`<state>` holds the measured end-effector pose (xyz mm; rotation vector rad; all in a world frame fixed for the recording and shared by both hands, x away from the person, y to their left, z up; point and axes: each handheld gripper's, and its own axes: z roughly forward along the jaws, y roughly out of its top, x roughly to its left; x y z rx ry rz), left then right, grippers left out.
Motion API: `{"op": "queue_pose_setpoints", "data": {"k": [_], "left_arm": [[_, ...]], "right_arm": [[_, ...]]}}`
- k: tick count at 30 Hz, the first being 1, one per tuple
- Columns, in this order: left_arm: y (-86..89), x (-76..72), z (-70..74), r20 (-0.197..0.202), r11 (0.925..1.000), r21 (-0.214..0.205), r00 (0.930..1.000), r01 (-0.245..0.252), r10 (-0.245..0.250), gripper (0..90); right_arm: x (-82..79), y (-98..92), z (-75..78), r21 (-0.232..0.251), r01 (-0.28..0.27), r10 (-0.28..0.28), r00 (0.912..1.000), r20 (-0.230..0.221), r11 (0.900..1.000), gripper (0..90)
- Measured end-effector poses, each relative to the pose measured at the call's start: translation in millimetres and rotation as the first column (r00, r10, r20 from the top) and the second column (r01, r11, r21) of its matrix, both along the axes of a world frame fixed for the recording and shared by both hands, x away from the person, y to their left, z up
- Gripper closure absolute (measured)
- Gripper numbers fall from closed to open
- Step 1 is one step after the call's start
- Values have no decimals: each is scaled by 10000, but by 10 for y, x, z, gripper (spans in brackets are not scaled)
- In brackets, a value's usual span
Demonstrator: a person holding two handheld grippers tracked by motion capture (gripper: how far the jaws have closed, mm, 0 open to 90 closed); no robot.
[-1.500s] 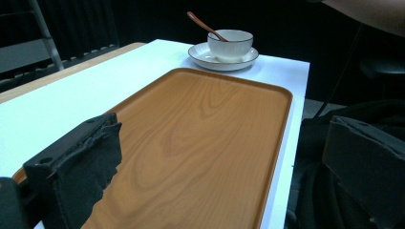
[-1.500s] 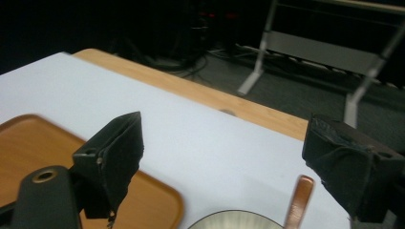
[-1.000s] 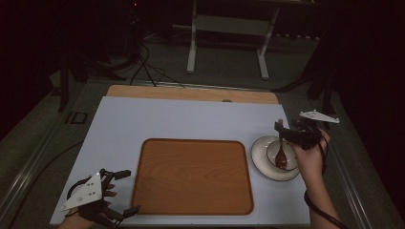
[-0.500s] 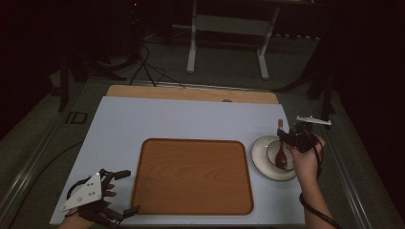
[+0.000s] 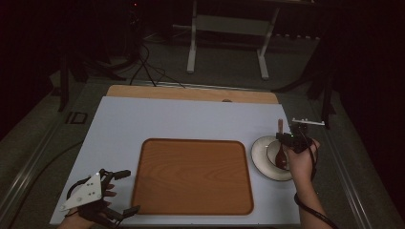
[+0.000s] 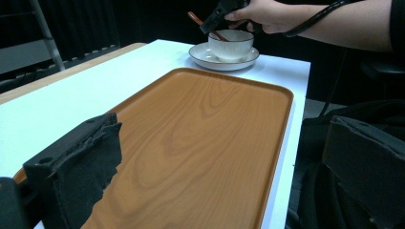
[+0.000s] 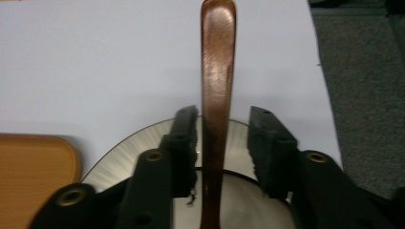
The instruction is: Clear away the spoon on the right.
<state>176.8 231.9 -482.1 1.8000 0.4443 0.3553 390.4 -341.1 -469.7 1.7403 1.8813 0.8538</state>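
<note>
Counting one spoon [image 7: 218, 95], one bowl [image 6: 231, 44], one saucer [image 5: 260, 155], one tray [image 5: 191, 176].

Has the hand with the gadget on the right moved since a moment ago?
Yes. The right gripper has sunk toward the bowl on its saucer; its fingers have just been closing around the brown spoon, one side not yet touching.

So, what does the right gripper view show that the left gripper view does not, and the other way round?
Right gripper view: the spoon stands between the jaws of the right claw, which have just been closing; a gap shows at one pad. Left gripper view: the bowl from the side, the hand above it, and the left claw wide open, facing the tray. Both: spoon, plate, tray, white table.
</note>
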Motion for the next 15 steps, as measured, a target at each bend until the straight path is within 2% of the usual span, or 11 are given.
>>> {"op": "queue_pose_setpoints", "data": {"k": [4, 5, 7, 11, 13, 15], "left_arm": [[0, 2, -1, -9, 10000, -5, 10000, -7, 7, 5], [0, 2, -1, -6, 10000, -11, 10000, -5, 5, 5], [0, 0, -1, 1, 10000, -2, 10000, 0, 0, 5], [0, 0, -1, -5, 10000, -7, 10000, 4, -4, 5], [1, 0, 1, -1, 10000, 3, 10000, 4, -4, 5], [0, 1, 0, 0, 10000, -6, 10000, 1, -1, 5]], "right_arm": [[6, 17, -13, -35, 3, -4, 10000, -37, 10000, 704], [7, 19, -19, 3, -1, 1, 10000, -77, 10000, 763], [4, 21, -18, 6, -23, 23, 10000, -80, 10000, 783], [1, 19, -8, 21, -76, 77, 9999, -110, 10000, 790], [-9, 4, 17, 148, -88, 89, 10000, -35, 9999, 792], [-23, -31, 78, 476, -173, 170, 9998, 72, 9987, 793]]}}
